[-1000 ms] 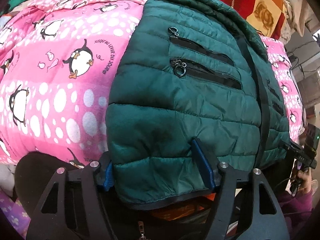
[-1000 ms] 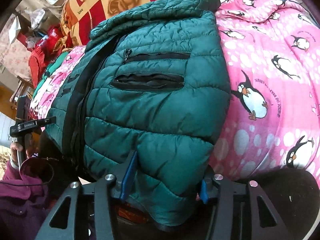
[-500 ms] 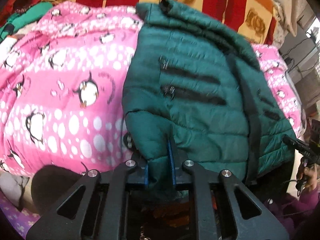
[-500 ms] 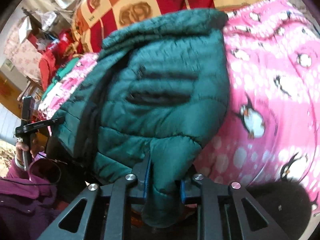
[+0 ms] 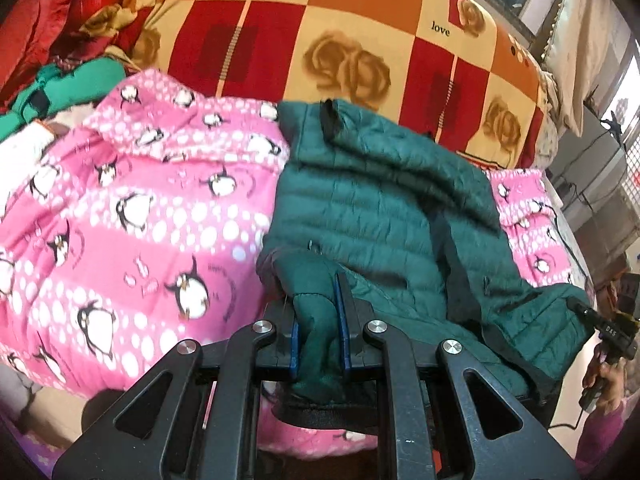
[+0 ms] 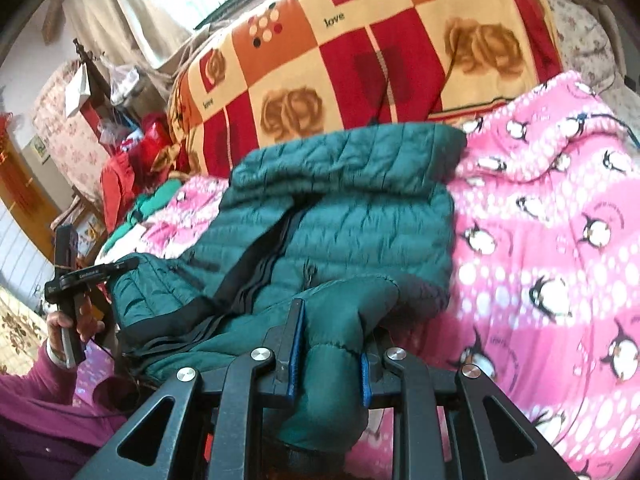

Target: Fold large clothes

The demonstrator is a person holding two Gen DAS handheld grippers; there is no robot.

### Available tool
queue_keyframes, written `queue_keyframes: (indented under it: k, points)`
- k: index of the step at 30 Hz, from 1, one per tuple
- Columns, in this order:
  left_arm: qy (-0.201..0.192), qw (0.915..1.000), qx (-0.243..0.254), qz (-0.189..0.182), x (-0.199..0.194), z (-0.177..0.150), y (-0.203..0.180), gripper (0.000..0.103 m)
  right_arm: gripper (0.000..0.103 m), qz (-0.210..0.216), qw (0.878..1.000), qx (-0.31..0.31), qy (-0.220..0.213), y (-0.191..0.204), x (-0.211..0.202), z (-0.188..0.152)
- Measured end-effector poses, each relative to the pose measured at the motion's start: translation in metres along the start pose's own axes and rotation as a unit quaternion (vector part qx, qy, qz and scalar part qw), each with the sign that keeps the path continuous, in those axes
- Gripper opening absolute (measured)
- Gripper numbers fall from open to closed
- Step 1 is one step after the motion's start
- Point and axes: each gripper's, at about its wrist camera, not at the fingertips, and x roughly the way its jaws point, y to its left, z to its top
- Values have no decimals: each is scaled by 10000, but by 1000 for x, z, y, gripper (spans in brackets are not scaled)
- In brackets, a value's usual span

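Observation:
A dark green quilted puffer jacket (image 5: pixel 380 208) lies on a pink penguin-print blanket (image 5: pixel 132 232), collar at the far end. My left gripper (image 5: pixel 319 312) is shut on the jacket's bottom hem at its left corner and holds it lifted. The jacket also shows in the right wrist view (image 6: pixel 360 216). My right gripper (image 6: pixel 330 352) is shut on the bottom hem at the right corner, also raised. The near part of the jacket bunches up and hides its pockets.
A red, orange and cream chequered blanket (image 5: pixel 360 40) with roses rises behind the jacket. Red and green clothes (image 5: pixel 52 80) are piled at far left. The pink blanket shows in the right wrist view (image 6: pixel 560 260). The other hand's gripper appears at each frame's edge (image 6: pixel 68 280).
Both grippers closed on the jacket's bottom hem, then lifted it up and toward the collar. The views now tilt up, showing more of the chequered blanket.

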Motion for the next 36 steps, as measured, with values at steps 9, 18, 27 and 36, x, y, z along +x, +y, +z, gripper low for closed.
queue_keyframes:
  k: [9,18,27,36]
  points:
    - [-386,9992,-18,79,-1,33,-9,14,21,-96,9994,119,-325,-8,3,28]
    - [-723,9972,27,182,4,71,-23,14,20,-347,9974,181,-603,-16,12,61]
    - [-895,9953,15,376,27,107,-33,14,20,-568,9947,268,-820,-27,32,99]
    - [-1016,9922,-70,722,57,138,-35,14,20,-913,9915,367,-849,-49,62,135]
